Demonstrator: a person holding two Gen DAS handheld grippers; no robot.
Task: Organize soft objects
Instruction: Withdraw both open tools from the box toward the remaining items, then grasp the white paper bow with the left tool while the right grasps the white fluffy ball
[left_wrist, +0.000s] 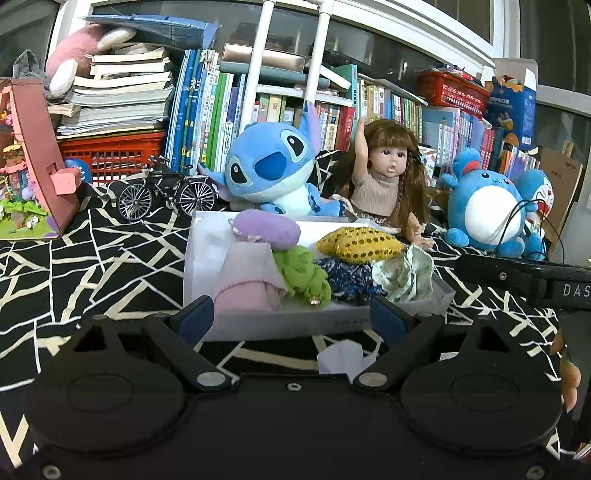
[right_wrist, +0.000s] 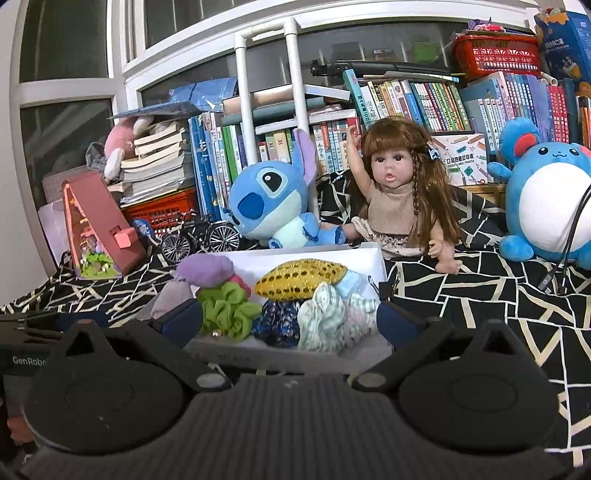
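A shallow white box (left_wrist: 201, 258) on the black-and-white patterned cloth holds soft items. These are a purple pouch (left_wrist: 267, 229), a pink cloth (left_wrist: 245, 284), a green scrunchie (left_wrist: 304, 277), a gold sequin pouch (left_wrist: 360, 240), a dark blue patterned scrunchie (left_wrist: 347, 280) and a pale floral scrunchie (left_wrist: 404, 275). My left gripper (left_wrist: 291, 319) stands open just before the box's near wall, with nothing held. My right gripper (right_wrist: 290, 323) is open wide at the same box (right_wrist: 295, 356), its fingertips (right_wrist: 183, 325) framing the green scrunchie (right_wrist: 227, 310) and pale scrunchie (right_wrist: 325, 321) without touching them.
Behind the box sit a blue plush (left_wrist: 273, 166), a doll (left_wrist: 388, 173), a round blue plush (left_wrist: 487, 206), a model bicycle (left_wrist: 166, 192) and a pink miniature house (left_wrist: 33, 162). Books and red baskets fill the back. A scrap of white paper (left_wrist: 347, 358) lies before the box.
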